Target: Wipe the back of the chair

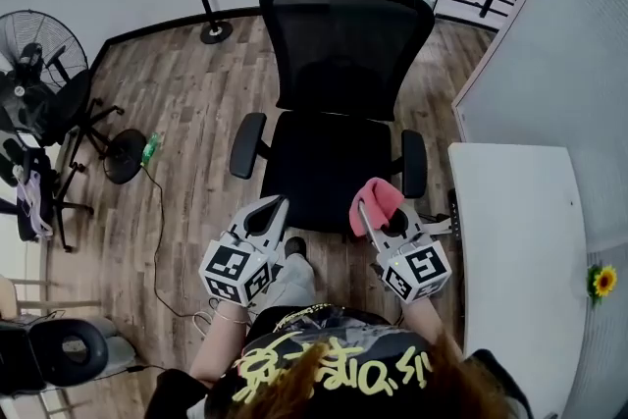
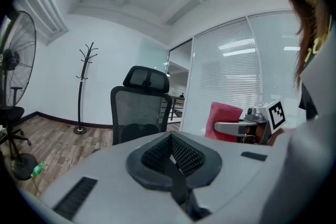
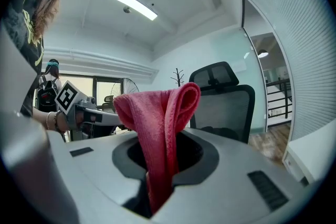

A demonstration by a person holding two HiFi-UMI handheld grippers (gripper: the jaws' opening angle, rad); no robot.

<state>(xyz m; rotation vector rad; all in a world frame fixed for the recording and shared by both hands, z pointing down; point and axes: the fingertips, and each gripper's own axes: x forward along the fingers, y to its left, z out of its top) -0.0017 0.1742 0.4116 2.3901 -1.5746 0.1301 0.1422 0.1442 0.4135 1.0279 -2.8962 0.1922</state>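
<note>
Cloth (image 3: 164, 123) pinched between right fingers (image 3: 208, 164).

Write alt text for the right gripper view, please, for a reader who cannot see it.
The right gripper has its tongs shut on a folded pink terry cloth that stands up between them. Behind it is a black mesh office chair with a headrest.

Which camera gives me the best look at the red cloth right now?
The right gripper view: the cloth fills the middle, folded and pinched in the jaws of the right gripper. The head view shows the cloth only small. The left gripper view shows it side-on, farther off.
</note>
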